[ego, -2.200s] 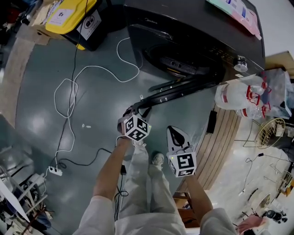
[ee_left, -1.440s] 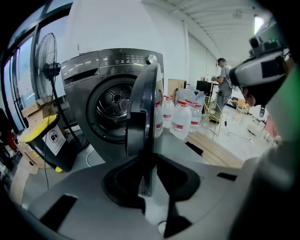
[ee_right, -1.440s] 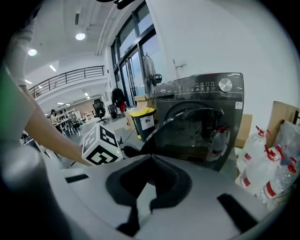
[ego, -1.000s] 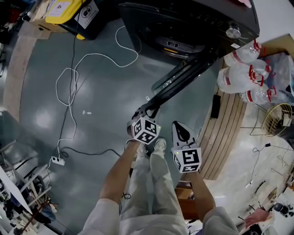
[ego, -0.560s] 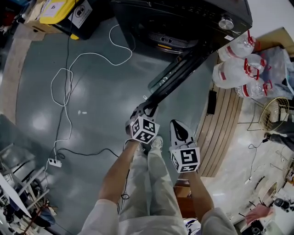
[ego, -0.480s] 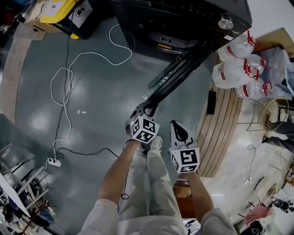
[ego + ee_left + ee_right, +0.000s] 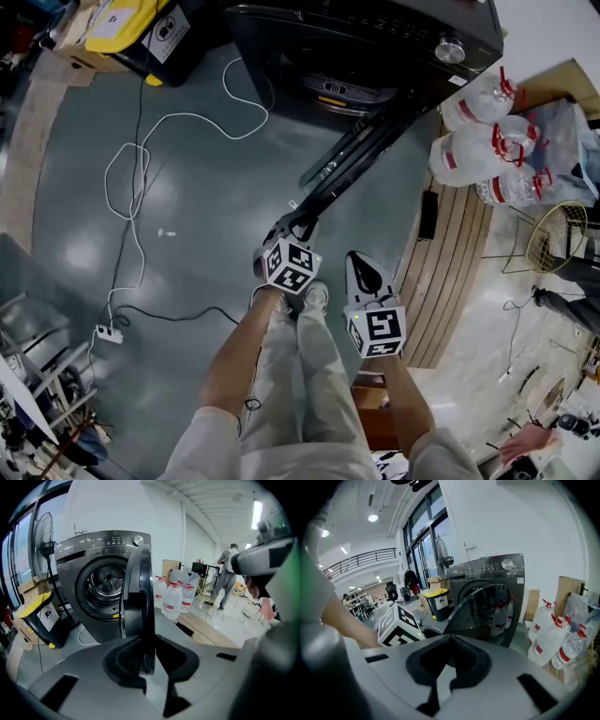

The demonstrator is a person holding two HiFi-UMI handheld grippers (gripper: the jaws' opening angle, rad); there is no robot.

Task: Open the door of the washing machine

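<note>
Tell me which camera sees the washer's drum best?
The left gripper view: the drum faces it, unblocked. The head view catches only a sliver from above; in the right gripper view the open door covers it.

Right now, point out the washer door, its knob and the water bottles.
door [image 7: 140, 592]: left gripper view, its near edge.
knob [image 7: 507, 564]: right gripper view, its face.
water bottles [image 7: 551, 641]: right gripper view, nearest bottle's body.

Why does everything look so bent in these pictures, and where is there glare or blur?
Head view: the wide lens bows the room's edges, and pale glare sits on the floor. Left gripper view: a round fisheye frame with black corners; the door edge, very close, looks soft. Right gripper view: same bulge; a ceiling light burns out white.
</note>
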